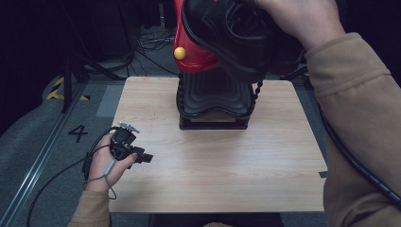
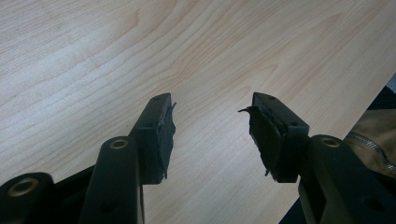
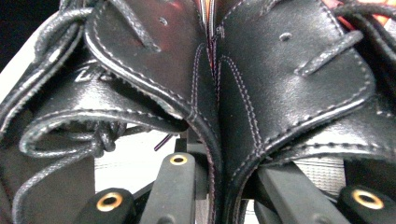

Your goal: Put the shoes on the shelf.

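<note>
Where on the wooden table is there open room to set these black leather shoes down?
The light wooden table is bare across its whole near half, between the left gripper at the left edge and the tan sleeve on the right. Both back corners are free too. The back middle is crowded by the black ribbed stand, with the black leather shoes held above it.

The pair of black leather lace-up shoes [image 1: 236, 33] hangs above the far edge of the light wooden table [image 1: 213, 175], over the red and black ribbed machine [image 1: 213, 94]. The left gripper [image 1: 142, 157] sits at the table's near-left edge.
</note>
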